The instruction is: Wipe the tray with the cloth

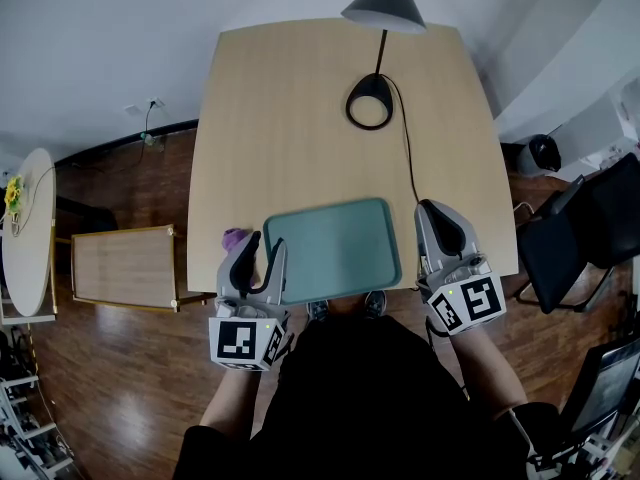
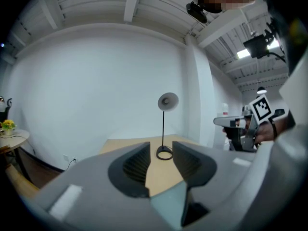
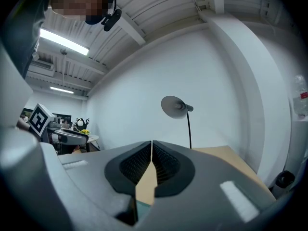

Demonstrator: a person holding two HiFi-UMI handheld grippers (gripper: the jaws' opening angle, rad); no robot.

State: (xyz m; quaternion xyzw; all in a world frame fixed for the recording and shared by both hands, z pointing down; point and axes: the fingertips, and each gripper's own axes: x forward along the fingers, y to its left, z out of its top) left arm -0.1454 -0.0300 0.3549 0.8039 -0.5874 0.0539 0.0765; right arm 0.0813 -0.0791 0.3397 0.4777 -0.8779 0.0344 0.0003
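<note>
1. The wipe has not begun, by my reading. The step in hand is getting hold of the cloth (image 1: pixel 234 238), a small purple bundle on the table (image 1: pixel 300 118) just off the tray's left edge. The left gripper covers part of it in the head view, so I cannot tell whether it touches the tray (image 1: pixel 335 248).

2. The teal tray lies flat with nothing on it. Its near edge sits at the table edge closest to the person.

3. The left gripper (image 1: pixel 268 240) has its jaws partly apart. Its own view shows only the table and a sliver of the tray through the gap, so it holds nothing.

4. The right gripper (image 1: pixel 430 206) has its jaws closed tip to tip, with nothing between them.

5. Pose: the left gripper hangs over the tray's near left corner and the right one just outside the tray's right edge. Both point away from the person, across the tray towards the lamp (image 1: pixel 385 3) on its far side. Both gripper views look out at the wall and lamp, so the jaws run roughly level, not tipped down at the tray.

6. The next move likely calls for the left gripper to:
   - shift left off the tray and tilt down over the cloth;
   - close on a fold thick enough to hold;
   - carry the cloth onto the tray.
</note>
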